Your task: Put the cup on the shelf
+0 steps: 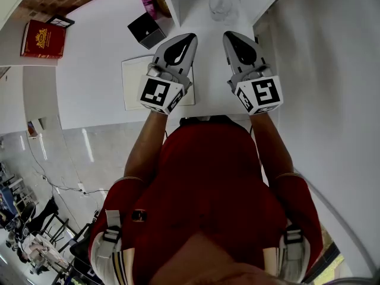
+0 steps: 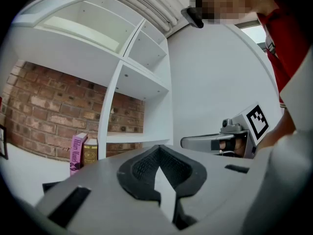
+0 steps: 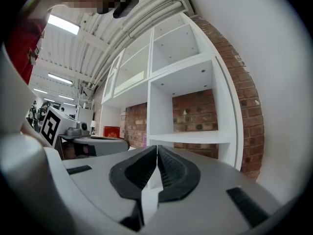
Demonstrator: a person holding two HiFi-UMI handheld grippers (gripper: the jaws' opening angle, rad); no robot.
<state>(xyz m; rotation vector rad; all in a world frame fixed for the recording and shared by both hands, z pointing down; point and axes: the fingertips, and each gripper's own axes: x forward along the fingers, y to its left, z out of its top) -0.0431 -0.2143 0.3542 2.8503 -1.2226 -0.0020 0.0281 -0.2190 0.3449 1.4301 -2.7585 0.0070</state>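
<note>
A clear glass cup (image 1: 221,8) stands on the white shelf board (image 1: 196,18) at the top of the head view, between two white uprights. My left gripper (image 1: 189,38) and my right gripper (image 1: 228,35) are held side by side just short of the cup, both pointing at it and apart from it. The left gripper (image 2: 159,153) has its dark pads together with nothing between them. The right gripper (image 3: 157,151) is shut and empty as well. Neither gripper view shows the cup; both look up at the white shelf compartments (image 3: 190,102).
A black box (image 1: 146,29) and a white sheet (image 1: 133,82) lie on the white counter left of the grippers. A red book (image 1: 43,38) is further left. A pink book (image 2: 78,153) and a dark book (image 2: 90,152) stand by the shelf upright. A brick wall (image 3: 247,111) is behind.
</note>
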